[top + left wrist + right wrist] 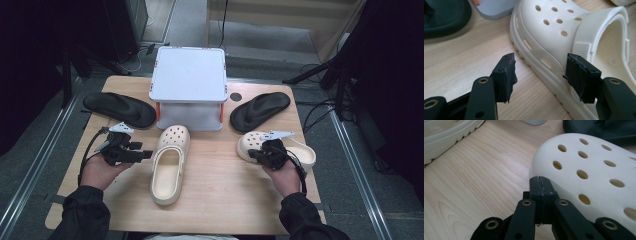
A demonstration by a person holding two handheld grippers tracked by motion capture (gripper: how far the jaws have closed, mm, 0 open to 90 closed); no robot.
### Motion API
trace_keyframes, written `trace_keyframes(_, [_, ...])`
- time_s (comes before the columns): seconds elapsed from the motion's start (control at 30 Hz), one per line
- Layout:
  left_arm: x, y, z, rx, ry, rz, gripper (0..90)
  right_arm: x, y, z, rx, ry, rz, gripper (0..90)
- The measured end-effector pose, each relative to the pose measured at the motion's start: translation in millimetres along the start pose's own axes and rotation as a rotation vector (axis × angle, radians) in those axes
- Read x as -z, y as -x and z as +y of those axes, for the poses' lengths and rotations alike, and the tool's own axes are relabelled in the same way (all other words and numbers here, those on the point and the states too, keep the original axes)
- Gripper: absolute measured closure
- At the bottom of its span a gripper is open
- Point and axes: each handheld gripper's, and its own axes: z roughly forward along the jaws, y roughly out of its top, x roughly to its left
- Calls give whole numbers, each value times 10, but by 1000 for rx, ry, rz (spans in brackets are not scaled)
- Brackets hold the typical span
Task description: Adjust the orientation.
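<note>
High view: 2 cream clogs and 2 black sandals lie on the wooden table (210,200) around a grey storage box (189,87). I hold the left gripper (146,154) just beside the left cream clog (170,162), which lies mid-table with its toe toward the box. The right gripper (252,155) sits at the toe of the right cream clog (300,150), near the table's right edge, close to the right black sandal (260,110); the left black sandal (119,108) lies left of the box.

Left gripper view: the left gripper (540,72) is spread wide, 1 jaw over bare table and the other against the clog's (554,35) sidewall near the strap rivet, grasping nothing.

Right gripper view: the right gripper (540,180) is clenched with nothing between its jaws, its tip touching or nearly touching the perforated toe of the clog (594,170).

Risks, as I judge them: closing the left jaws from here may pinch only the sole's edge, so the soft foam slips out or the clog pivots. The closed right tip can only push, which could slide that clog toward the table's right edge.
</note>
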Motion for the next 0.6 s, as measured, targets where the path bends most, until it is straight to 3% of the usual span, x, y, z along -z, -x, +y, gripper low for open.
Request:
trace_keyframes(0.23, [49, -12, -71, 23, -7, 0, 416, -76, 49, 99, -32, 1, -15, 900])
trace_keyframes(0.47, [73, -10, -125, 40, -5, 5, 416, -123, 84, 173, -33, -2, -20, 900])
trace_keyframes(0.6, [82, 0, -136, 36, -3, 8, 416, -17, 77, 209, -58, 37, 8, 900])
